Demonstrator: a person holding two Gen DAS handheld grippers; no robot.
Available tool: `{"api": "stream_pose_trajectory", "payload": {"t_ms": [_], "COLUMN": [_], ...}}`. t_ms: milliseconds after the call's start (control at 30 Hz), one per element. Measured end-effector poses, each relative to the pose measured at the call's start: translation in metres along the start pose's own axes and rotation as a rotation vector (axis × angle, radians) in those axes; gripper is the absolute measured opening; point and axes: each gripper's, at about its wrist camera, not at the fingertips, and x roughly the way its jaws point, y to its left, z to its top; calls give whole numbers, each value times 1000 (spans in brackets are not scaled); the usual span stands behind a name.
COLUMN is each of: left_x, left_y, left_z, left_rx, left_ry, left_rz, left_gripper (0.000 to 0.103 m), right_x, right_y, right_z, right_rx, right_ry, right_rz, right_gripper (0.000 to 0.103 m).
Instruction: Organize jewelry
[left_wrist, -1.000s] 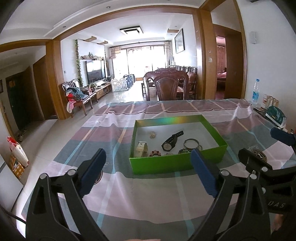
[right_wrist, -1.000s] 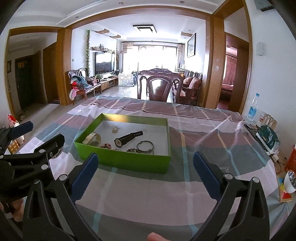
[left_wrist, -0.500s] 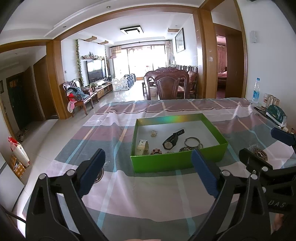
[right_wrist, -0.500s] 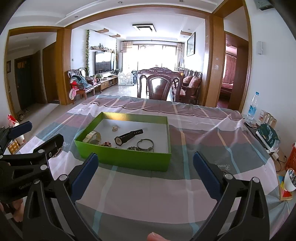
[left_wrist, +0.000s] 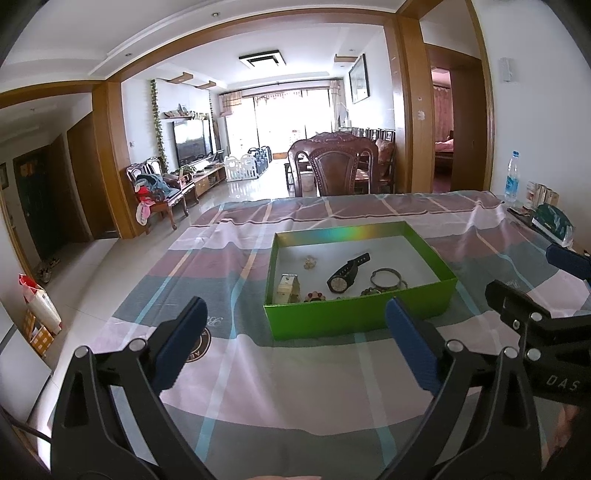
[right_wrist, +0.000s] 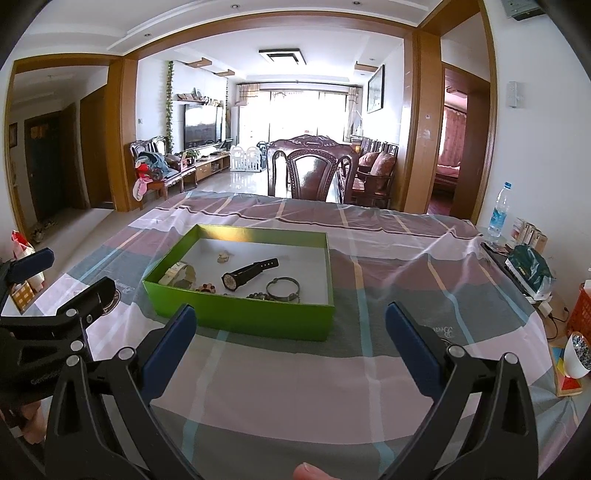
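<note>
A green box (left_wrist: 354, 317) (right_wrist: 236, 317) sits on the checked tablecloth. Inside lie a black watch (left_wrist: 345, 275) (right_wrist: 247, 274), a metal bangle (left_wrist: 386, 277) (right_wrist: 282, 286), a dark bead bracelet (left_wrist: 369, 291) (right_wrist: 256, 295), a red brooch (left_wrist: 314, 296) (right_wrist: 206, 287), a small pale trinket (left_wrist: 309, 263) (right_wrist: 223, 256) and a cream item (left_wrist: 288, 288) (right_wrist: 181, 273). My left gripper (left_wrist: 295, 339) is open and empty, near the box's front wall. My right gripper (right_wrist: 290, 341) is open and empty, in front of the box's right half.
A water bottle (right_wrist: 498, 212), small boxes and a dark green pouch (right_wrist: 530, 267) stand along the table's right edge. A red basket (right_wrist: 580, 314) and a white cup (right_wrist: 576, 354) are at the far right. A wooden chair (right_wrist: 314, 173) stands behind the table.
Both grippers have risen and eased back slightly, so the box sits a little lower and smaller in view. Both stay open and empty.
</note>
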Motion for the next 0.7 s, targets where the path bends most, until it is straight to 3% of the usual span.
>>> {"api": "stream_pose_trajectory", "payload": {"t_ms": [700], "left_x": [-4], "left_y": [-3], "left_z": [-1], "left_rx": [6], "left_ry": [5], "left_rz": [-1], "left_gripper": [97], "right_x": [0], "right_y": [-2], "right_z": [-1], "right_rx": [2], "right_ry": [3], "right_rz": [0], "right_gripper": [100]}}
